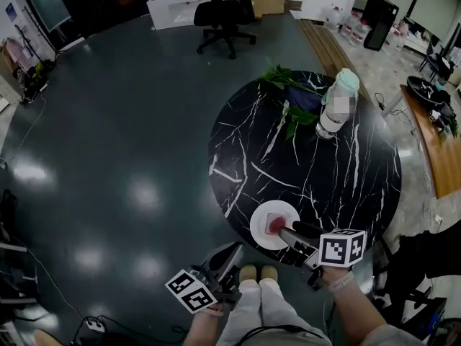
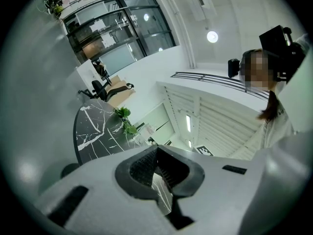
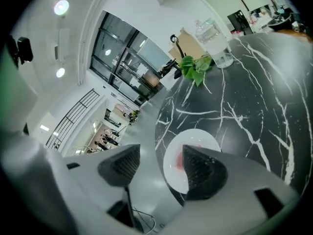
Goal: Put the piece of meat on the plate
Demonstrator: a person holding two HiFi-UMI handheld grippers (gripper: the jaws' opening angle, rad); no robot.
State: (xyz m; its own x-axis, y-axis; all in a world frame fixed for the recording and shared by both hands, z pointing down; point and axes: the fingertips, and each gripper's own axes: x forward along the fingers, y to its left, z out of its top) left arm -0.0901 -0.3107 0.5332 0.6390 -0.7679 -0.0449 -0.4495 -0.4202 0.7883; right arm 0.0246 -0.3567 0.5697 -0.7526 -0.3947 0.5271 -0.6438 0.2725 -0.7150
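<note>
Ribbed right tongs (image 3: 160, 158), pink meat (image 1: 274, 224), round plate (image 1: 261, 236)

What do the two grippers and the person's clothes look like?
The left gripper and the right gripper both have pale grey bodies that end in two black, ribbed, wedge-shaped pads. Each carries a white cube printed with black square markers. The person wears a white top.

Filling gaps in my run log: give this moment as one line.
stage: meat placed | meat: on plate | right tool: open, empty, by plate | left tool: shut, empty
</note>
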